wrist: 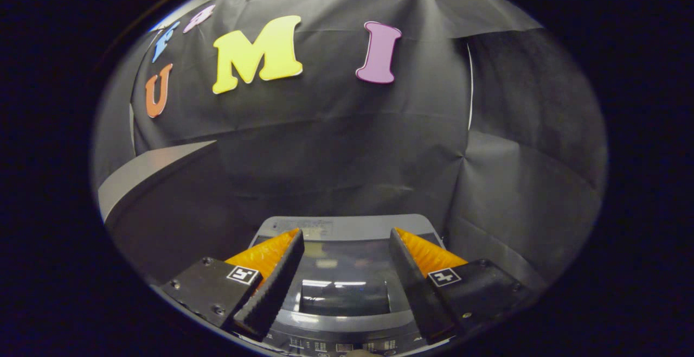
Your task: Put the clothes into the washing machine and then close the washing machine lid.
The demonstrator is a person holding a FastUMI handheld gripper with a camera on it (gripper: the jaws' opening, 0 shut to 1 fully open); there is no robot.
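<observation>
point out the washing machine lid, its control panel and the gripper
washing machine lid (pixel 344 270): gripper view, on its dark glass pane between the fingers
control panel (pixel 347 345): gripper view, on the button strip
gripper (pixel 345 240): gripper view, open gap midway between fingertips

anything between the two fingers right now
No clothes. In the gripper view the gripper is open, fingers apart, holding nothing; the gap shows the washing machine below, its glass lid lying down flat.

Washing machine (pixel 347 227) front cut off.

Grey washing machine (pixel 347 227), dark glossy lid (pixel 344 278), black cloth wall (pixel 336 145)
</observation>
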